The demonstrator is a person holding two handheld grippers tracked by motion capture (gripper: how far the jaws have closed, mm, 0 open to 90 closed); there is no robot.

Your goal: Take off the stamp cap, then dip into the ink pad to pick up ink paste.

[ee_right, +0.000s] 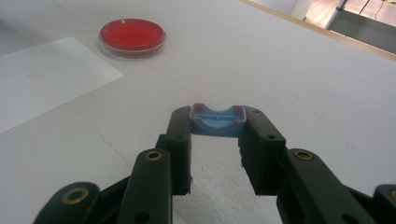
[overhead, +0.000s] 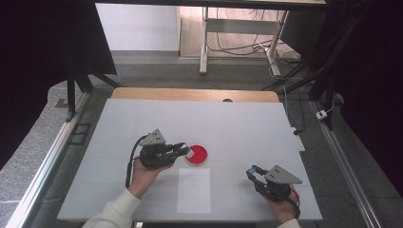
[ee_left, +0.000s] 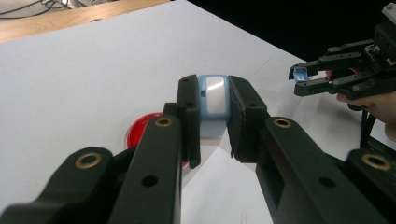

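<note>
- The left gripper [overhead: 183, 151] sits a little left of the table's middle, held level in the person's left hand [overhead: 142, 173], its jaws pointing toward the right edge.
- In the left gripper view its jaws are clamped on a light-blue box [ee_left: 213, 101] with a pale, shiny top face; the pads press on the box's two sides and the box stands clear of the table.
- Just beyond those jaws, touching or nearly touching them in the high view, lies a round red dish [overhead: 197, 155] with a clear rim, flat on the white table [overhead: 142, 123] near its middle.
- A white sheet of paper [overhead: 194, 190] lies flat between the dish and the near edge, just short of the dish.
- The right gripper [overhead: 251, 171] is near the near right corner of the table, held in the right hand [overhead: 284, 206], jaws pointing toward the left edge.
- In the right gripper view its jaws grasp a small light-blue cap [ee_right: 217, 119], open side up, with a darker rim, pinched by its two ends above the table.
- The two grippers are well apart, with the paper between them.
- A bare wooden strip [overhead: 195, 94] runs along the table's far edge.
</note>
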